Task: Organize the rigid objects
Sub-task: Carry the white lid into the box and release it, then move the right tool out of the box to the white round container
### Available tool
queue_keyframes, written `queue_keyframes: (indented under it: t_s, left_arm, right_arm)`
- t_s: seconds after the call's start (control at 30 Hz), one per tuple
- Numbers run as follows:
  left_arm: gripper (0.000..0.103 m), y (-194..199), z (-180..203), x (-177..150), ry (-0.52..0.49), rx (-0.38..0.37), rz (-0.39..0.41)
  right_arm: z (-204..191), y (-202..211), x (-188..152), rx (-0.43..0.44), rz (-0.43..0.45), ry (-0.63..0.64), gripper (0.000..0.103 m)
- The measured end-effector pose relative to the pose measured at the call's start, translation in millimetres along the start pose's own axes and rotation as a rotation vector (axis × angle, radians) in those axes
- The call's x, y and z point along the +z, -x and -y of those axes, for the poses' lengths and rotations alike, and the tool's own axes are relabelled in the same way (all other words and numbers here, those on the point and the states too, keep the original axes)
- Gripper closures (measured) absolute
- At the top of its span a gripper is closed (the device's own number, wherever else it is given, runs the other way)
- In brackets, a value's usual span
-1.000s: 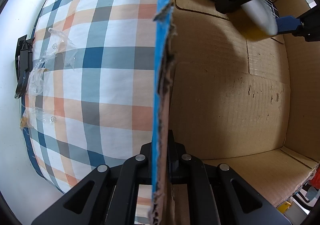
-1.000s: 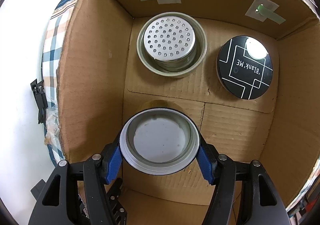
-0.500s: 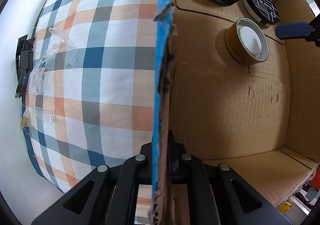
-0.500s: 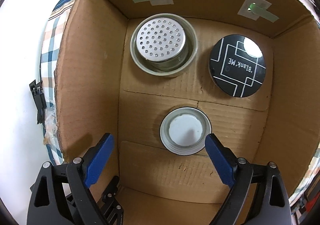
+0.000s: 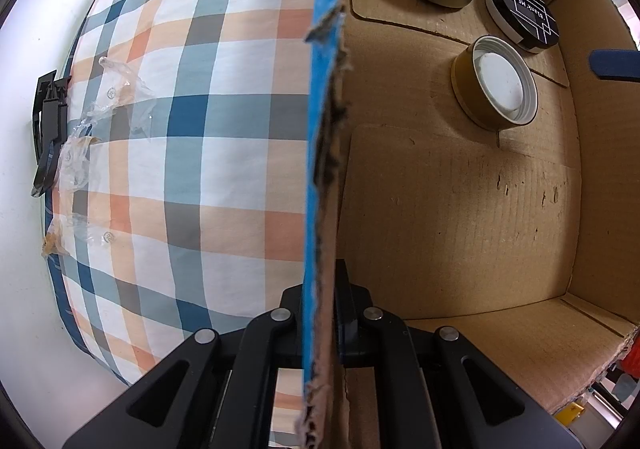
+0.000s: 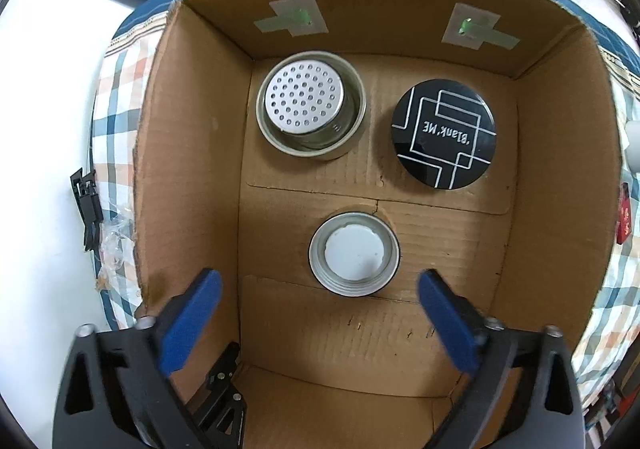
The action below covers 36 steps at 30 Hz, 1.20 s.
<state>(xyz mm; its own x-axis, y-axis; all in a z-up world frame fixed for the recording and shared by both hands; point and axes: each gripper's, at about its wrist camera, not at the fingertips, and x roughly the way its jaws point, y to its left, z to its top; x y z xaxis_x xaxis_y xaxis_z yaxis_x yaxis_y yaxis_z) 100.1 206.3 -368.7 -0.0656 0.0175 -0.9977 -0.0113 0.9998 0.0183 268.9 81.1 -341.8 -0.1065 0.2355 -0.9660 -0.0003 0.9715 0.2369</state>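
We are pinching the brown cardboard box (image 5: 460, 209) wall with the left hand-held gripper (image 5: 320, 313), steadying it. The right hand-held gripper (image 6: 320, 289) has just been opening, jaws now spread wide and empty above the gold screw cap with white liner (image 6: 354, 254), sitting mouth-up on the box floor, near the perforated metal strainer cup (image 6: 310, 109) and black round tin (image 6: 445, 133). Lifting straight out is keeping the pads clear of the cap.

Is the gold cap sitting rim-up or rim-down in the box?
Rim-up: the gold cap shows its white inner liner and threaded rim.
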Motion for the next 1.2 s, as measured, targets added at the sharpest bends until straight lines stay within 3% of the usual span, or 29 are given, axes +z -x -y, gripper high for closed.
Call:
queue_keyframes:
  t_s: [0.47,0.7,0.87,0.97,1.2]
  left_arm:
    - [0.098,1.3,3.9,2.1,0.008,0.002,0.0]
    - [0.098,1.5,1.1,2.3,0.011,-0.001,-0.003]
    - [0.098,1.3,-1.0,2.8,0.014,-0.002,-0.005]
    - [0.098,1.4,-0.5,3.4,0.015,0.0,-0.005]
    - [0.098,1.7,-1.3,4.6,0.024,0.002,-0.006]
  right_arm:
    - [13.1,45.7,-15.1,-0.002,0.084,0.009,0.0]
    - [58.6,92.0,-16.0,0.032,0.195,-0.048,0.0]
    - [126.1,132.3,-14.0,0.034,0.295,-0.183,0.0]
    - [187.5,146.5,-9.3,0.023,0.348,-0.335,0.0]
    - [319.2,126.9,8.0,-0.038,0.355,-0.636,0.0]
